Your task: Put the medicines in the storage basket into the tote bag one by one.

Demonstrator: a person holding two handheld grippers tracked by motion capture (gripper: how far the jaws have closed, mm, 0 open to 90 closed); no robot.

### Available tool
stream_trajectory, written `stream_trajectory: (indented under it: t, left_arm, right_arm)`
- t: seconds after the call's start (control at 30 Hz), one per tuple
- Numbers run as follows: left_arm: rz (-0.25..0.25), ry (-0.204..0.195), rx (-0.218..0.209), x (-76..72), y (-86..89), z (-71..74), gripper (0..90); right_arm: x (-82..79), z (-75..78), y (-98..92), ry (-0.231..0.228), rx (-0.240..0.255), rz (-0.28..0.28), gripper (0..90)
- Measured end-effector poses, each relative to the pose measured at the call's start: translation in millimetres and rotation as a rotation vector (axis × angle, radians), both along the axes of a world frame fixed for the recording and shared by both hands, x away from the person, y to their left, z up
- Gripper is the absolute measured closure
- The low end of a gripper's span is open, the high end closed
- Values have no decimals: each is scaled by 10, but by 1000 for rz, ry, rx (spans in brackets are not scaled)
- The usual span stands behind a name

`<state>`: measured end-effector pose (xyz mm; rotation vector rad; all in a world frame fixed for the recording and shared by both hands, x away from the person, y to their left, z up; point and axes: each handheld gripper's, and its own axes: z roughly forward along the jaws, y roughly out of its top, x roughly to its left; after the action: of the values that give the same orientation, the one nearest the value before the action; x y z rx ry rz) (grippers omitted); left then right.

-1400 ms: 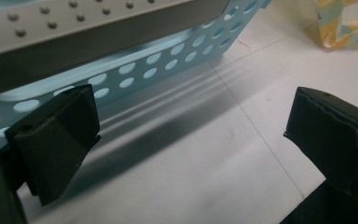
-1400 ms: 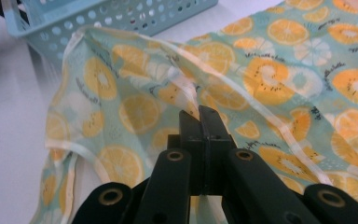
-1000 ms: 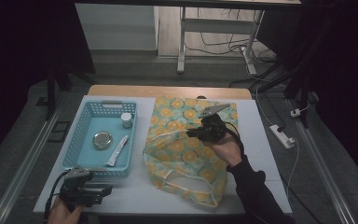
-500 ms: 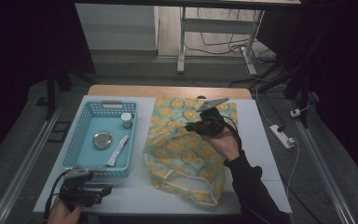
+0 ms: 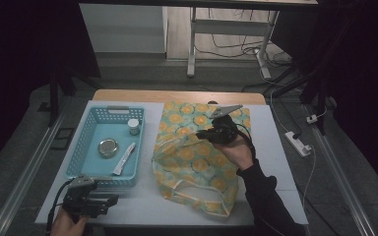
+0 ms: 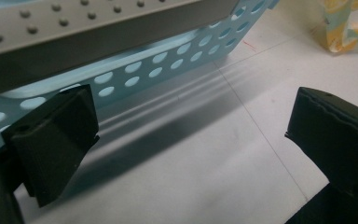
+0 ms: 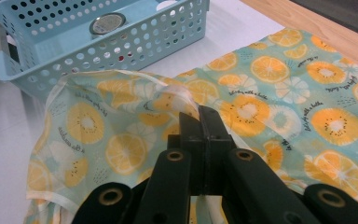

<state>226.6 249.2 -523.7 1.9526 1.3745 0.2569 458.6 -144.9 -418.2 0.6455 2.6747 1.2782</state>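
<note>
Dim room, dark floor all around, with a white-topped table (image 5: 142,206) in the middle and a wooden strip along its far edge. Biggest thing on it is the fruit-print cloth bag (image 5: 197,162) — teal with orange and lemon slices — lying flat on the right half. Its long axis runs from the far edge toward the person, leaning a bit to the right at the near end, where the handle loops (image 5: 197,194) lie, stopping just short of the table's near edge. In the high view, right of the bag there's a bare strip of tabletop before the table edge.

Left of the bag, just beside it, sits the light blue perforated basket (image 5: 81,147), long side also running away from the person. Inside: a round metal tin (image 5: 107,147) near the middle, a white tube (image 5: 124,159) lying at a slant toward the right wall, and a small white-capped jar (image 5: 134,126) at the far right corner. Rest of the basket floor is bare.

The right gripper (image 7: 200,122) is over the far half of the bag, jaws closed together on a pinch of its fabric — the cloth bunches up into a ridge at the tips. The left gripper (image 5: 109,200) rests low at the near left corner of the table, just in front of the basket's near wall, jaws wide apart with only bare tabletop between them. Open white surface stretches between that gripper and the bag's handles.
</note>
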Motion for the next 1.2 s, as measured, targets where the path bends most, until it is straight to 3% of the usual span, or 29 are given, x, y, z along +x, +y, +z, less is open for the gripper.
stream_trajectory:
  t: [0.27,0.63,0.87,1.2]
  left_arm:
    - [-22,-7,12,-1,-21,8,22]
    - [-48,-9,-92,0,74,2,22]
    - [-54,-14,-76,-20,60,29,12]
    - [-53,-21,-92,-49,67,132,3]
  right_arm:
    - [-14,5,-34,-5,8,-1,900]
    - [-23,4,-40,-1,6,3,900]
    - [-22,-1,-38,2,9,5,900]
    - [-20,10,-55,2,14,4,900]
